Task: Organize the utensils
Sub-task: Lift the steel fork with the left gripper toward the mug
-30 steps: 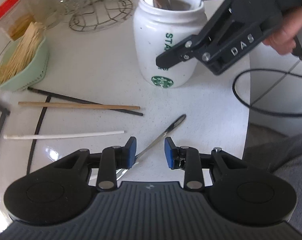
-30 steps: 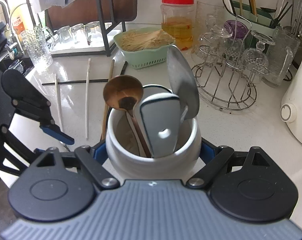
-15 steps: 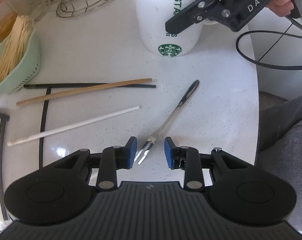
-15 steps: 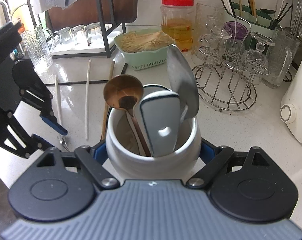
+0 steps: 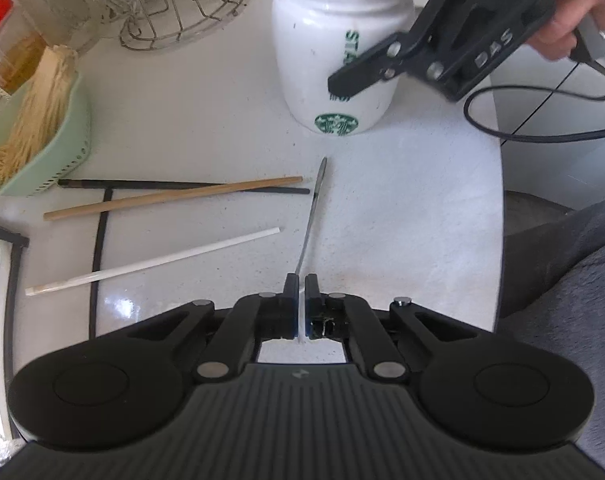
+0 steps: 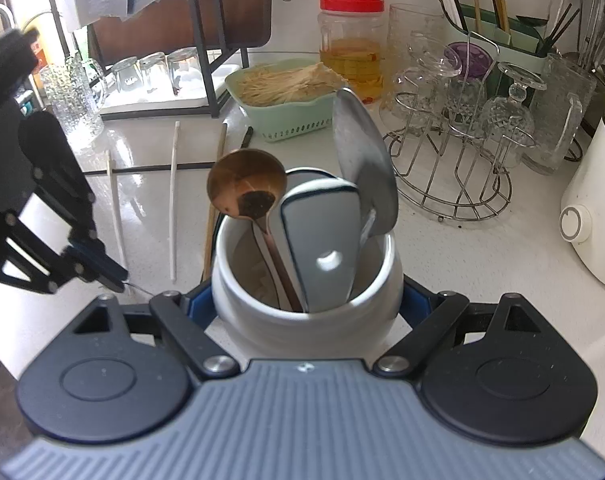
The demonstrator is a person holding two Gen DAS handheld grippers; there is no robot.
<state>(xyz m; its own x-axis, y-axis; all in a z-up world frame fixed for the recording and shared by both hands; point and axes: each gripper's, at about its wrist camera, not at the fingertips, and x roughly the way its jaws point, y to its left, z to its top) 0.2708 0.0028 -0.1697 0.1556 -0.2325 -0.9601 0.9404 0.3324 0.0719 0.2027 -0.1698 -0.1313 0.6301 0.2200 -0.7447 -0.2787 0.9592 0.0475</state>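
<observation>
Bright daylight floods the white counter [image 5: 402, 216], leaving glare patches near its left edge. Shadows are soft. The fisheye bends everything toward the edges, and the left hand-held gripper [image 6: 116, 280] looks motion-blurred.

- Two hand-held grippers: the left hand-held gripper [image 5: 301, 306] and the right hand-held gripper [image 6: 308, 300].
- One white jar [image 5: 338, 52] on the bench [image 5: 402, 216].
- Three utensils stand in the jar: one wooden spoon [image 6: 246, 188], one metal spoon [image 6: 364, 168], one grey-and-white ladle [image 6: 322, 232].
- One fork [image 5: 312, 216].
- Three loose sticks in the left wrist view: one black chopstick [image 5: 142, 184], one wooden chopstick [image 5: 174, 197], one white chopstick [image 5: 154, 262].
- One green basket [image 5: 68, 140] of thin sticks.
- One red-lidded jar [image 6: 351, 44].
- One wire glass rack [image 6: 450, 168].
</observation>
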